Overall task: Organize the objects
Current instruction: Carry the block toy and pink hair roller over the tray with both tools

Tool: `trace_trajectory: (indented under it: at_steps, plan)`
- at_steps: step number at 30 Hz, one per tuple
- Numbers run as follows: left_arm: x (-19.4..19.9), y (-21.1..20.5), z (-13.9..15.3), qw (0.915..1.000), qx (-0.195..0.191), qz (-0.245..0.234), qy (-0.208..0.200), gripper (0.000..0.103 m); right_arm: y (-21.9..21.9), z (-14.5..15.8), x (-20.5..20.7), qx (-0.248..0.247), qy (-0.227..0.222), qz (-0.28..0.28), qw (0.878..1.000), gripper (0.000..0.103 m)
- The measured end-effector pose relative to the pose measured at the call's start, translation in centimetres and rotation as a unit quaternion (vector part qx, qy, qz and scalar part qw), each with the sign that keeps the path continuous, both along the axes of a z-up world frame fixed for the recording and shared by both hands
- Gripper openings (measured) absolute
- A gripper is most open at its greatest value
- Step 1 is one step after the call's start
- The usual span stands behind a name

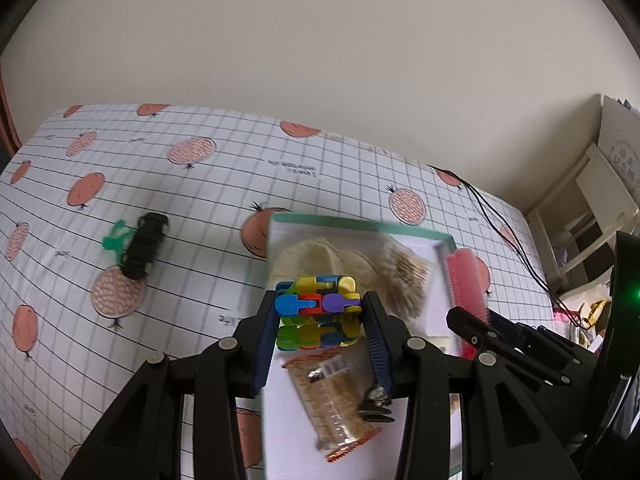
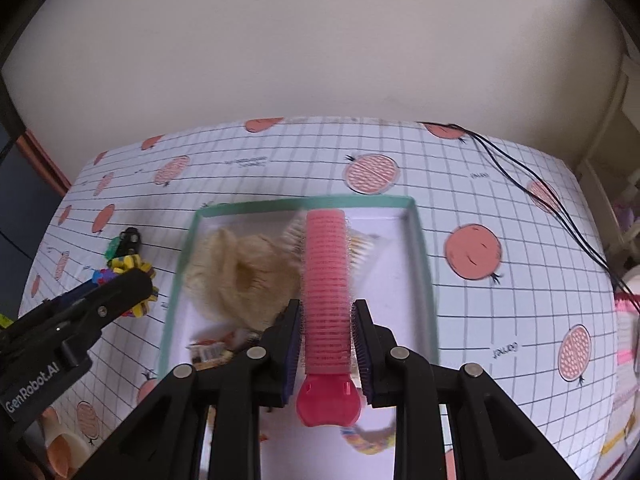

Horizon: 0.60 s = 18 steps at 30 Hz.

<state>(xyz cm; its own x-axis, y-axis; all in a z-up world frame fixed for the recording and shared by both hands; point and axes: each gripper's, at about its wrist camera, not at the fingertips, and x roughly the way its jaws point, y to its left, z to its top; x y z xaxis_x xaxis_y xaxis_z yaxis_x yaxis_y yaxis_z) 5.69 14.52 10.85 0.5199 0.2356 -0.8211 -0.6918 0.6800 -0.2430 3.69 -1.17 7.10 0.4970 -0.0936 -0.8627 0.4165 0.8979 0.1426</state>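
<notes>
Grippers both loaded. Your left gripper (image 1: 322, 312) is clamped on the multicoloured link toy (image 1: 320, 306), its blue-padded fingers (image 1: 267, 336) pressing the toy's two sides; the toy is held up off the surface, over the near part of the tray. From the right wrist view the same toy (image 2: 128, 272) appears left of the tray, over the tablecloth, partly hidden behind the left gripper's body, so you cannot fix its exact footing from these two views.

Your right gripper (image 2: 326, 336) is clenched around the pink hair roller (image 2: 326, 280), the roller lying lengthwise between the fingers (image 2: 366, 344) with its darker pink clip end toward the camera and its far end reaching over the tray interior.

Tray (image 2: 420, 248): white floor, teal rim, resting on the grid-patterned tablecloth with pomegranate prints (image 2: 500, 300). Inside it: a beige knitted piece (image 2: 240, 280) at the left, a bundle of cotton swabs (image 1: 408, 276) behind the roller, and a clear-wrapped snack packet with an orange crimped edge (image 1: 332, 396) at the near end, lying at a slant.

Outside the tray, well to its left on the cloth: a black toy car (image 1: 144, 246) lying across a small green plastic piece (image 1: 114, 240), the two touching. Two black cables (image 2: 540, 208) run across the far right corner of the table. Edges of both frames are motion-blurred.
</notes>
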Motion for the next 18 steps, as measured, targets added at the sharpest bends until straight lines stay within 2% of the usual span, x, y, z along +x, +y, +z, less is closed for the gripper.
trace_trajectory:
  at_steps: [4,10,18]
  plan:
    - [0.8,-0.4,-0.9,0.9999,-0.002,-0.007,0.009,0.043,-1.1,-0.6,-0.6,-0.008,0.011,-0.013,1.000,0.026]
    - [1.3,-0.2,-3.2,0.9992,-0.029,0.001,0.026,0.043,-2.7,-2.4,-1.3,-0.015,0.037,-0.034,0.999,0.026]
    - [1.3,-0.2,-5.3,0.9985,-0.030,0.012,0.045,0.043,-3.3,-4.0,-1.2,-0.010,0.050,-0.046,0.998,0.026]
